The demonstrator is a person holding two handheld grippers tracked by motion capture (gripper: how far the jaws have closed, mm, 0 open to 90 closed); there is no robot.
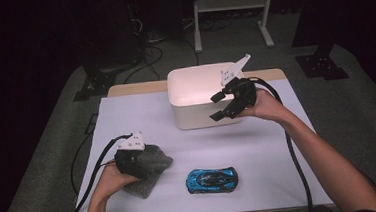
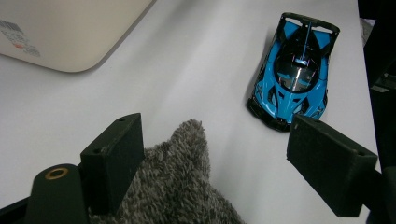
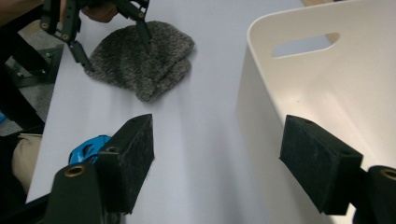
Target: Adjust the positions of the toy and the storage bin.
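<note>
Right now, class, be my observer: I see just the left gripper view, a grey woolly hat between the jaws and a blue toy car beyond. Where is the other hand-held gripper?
Observer: The right hand-held gripper hangs at the near right corner of the white bin, jaws open, nothing between them.
Operator: Is that close to my hat?
Observer: No. The hat lies at the table's near left, well apart from the bin, with the car to its right.
Operator: How could the bin be lifted?
Observer: It has a handle slot high in its wall.
</note>
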